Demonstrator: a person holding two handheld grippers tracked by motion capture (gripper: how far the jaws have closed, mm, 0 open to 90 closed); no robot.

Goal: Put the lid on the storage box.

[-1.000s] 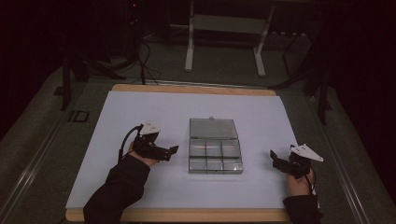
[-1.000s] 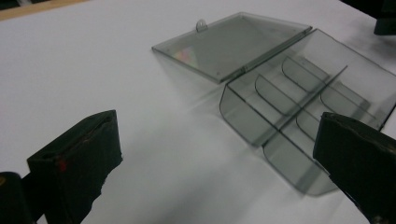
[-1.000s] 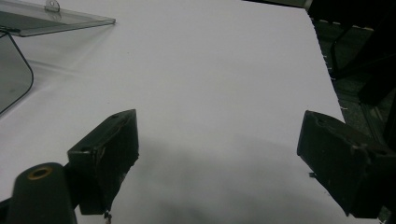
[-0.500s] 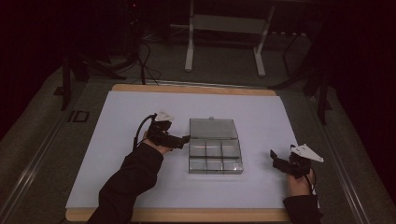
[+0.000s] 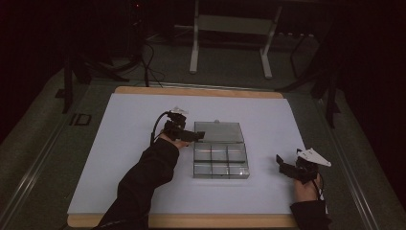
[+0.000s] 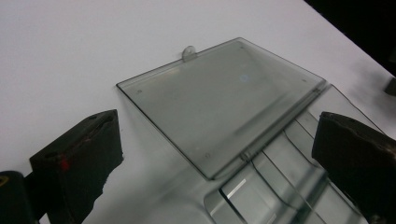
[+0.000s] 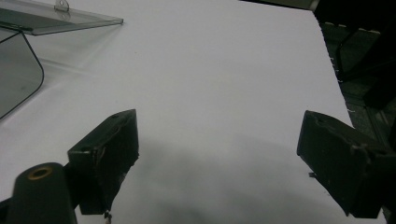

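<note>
A clear plastic compartment box (image 5: pixel 221 162) lies open in the middle of the white table, its flat lid (image 5: pixel 219 131) folded back on the far side. In the left gripper view the lid (image 6: pixel 224 100) lies flat with a small tab (image 6: pixel 188 52) on its far edge, and the empty compartments (image 6: pixel 275 186) sit at lower right. My left gripper (image 5: pixel 197 136) is open at the lid's left edge, jaws wide apart on either side of the lid's near corner. My right gripper (image 5: pixel 282 165) rests open over bare table to the right of the box (image 7: pixel 18 70).
The white sheet (image 5: pixel 119 143) covers a wooden-edged table (image 5: pixel 191 221). Dark floor, cables and a metal stand (image 5: pixel 230 28) lie beyond the far edge. The table's right edge (image 7: pixel 327 56) runs close to my right gripper.
My left gripper has moved right and away from the person, from the table left of the box up to the lid's left edge. The right gripper has stayed put.
</note>
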